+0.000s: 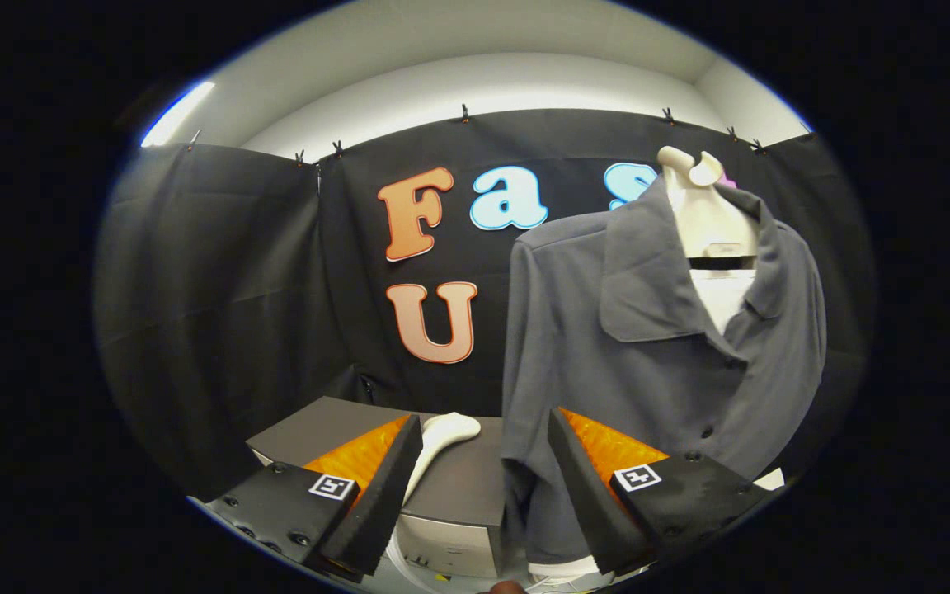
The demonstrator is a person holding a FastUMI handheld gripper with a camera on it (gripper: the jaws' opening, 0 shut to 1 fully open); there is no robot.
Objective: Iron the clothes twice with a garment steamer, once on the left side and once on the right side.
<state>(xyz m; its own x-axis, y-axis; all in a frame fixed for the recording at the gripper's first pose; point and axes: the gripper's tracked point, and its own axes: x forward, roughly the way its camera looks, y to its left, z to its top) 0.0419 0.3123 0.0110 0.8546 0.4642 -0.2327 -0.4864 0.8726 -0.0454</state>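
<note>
A grey collared shirt (656,371) hangs on a pale mannequin form (706,214), beyond the right finger. A white garment steamer (440,441) lies on a dark box (318,429), just past the left finger's tip. My gripper (483,433) is open, its fingers spread wide with nothing between them. The right finger overlaps the shirt's lower front in the view; whether it touches is unclear.
The box's pale front face (450,549) with a white cord (397,557) shows low between the fingers. Black cloth walls close the booth behind and to the left. A white base (562,568) shows under the shirt's hem.
</note>
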